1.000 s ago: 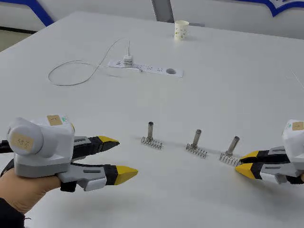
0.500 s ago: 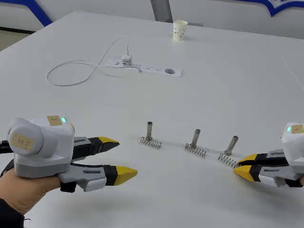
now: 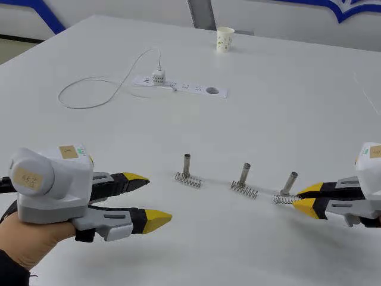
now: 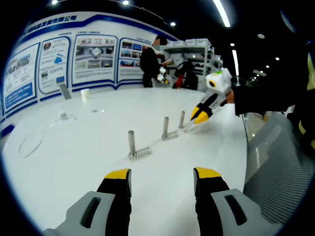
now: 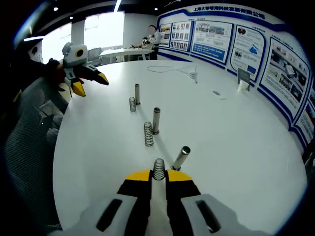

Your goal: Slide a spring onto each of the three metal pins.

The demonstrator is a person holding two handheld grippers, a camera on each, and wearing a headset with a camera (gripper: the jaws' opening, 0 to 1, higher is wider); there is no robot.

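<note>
since a second ago the right gripper (image 3: pixel 306 199) has slid in toward the right pin (image 3: pixel 290 182) and swung the right spring (image 3: pixel 284 199) round. its jaws now pinch that spring's near end at the pin's foot. this looks like the pickup for the first spring. next it needs lifting, tipping upright and lining up over the pin's top. the left gripper (image 3: pixel 153 198) hovers open, well left of that pin. the middle spring (image 3: pixel 245 189) and left spring (image 3: pixel 189 179) lie on the desk (image 3: pixel 297 107), also to its left.
</note>
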